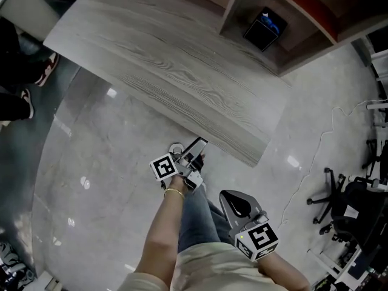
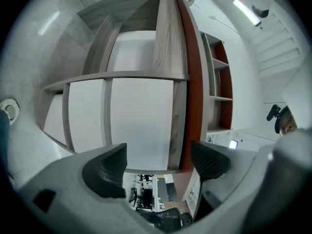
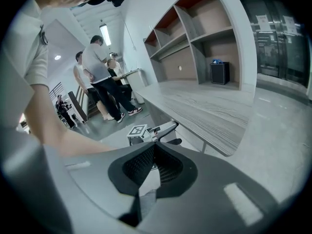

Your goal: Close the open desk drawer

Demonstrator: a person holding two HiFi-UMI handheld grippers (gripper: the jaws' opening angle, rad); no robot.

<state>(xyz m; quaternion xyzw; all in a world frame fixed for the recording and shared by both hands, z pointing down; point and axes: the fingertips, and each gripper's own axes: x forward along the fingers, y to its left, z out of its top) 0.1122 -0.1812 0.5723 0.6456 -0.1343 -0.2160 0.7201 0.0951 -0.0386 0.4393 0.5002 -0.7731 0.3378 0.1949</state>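
A long grey wood-grain desk [image 1: 170, 65] runs across the head view. My left gripper [image 1: 199, 147] is held level just below its front edge, the jaws open with nothing between them. In the left gripper view the left gripper [image 2: 158, 162] looks under the desk [image 2: 165, 33] at white panels [image 2: 141, 116] in grey frames; I cannot tell which part is the drawer. My right gripper [image 1: 233, 200] hangs lower by my leg, pointing downward, its jaws shut and empty. The right gripper view shows the right gripper [image 3: 153, 150], its pads together, with the left gripper [image 3: 163, 129] beyond it beside the desk [image 3: 209, 106].
A wall shelf holds a black box [image 1: 265, 29] beyond the desk. Office chairs [image 1: 339, 199] and a floor cable [image 1: 315, 156] are at the right. People [image 3: 102, 77] stand past the desk's far end; their shoes [image 1: 42, 68] show at the left.
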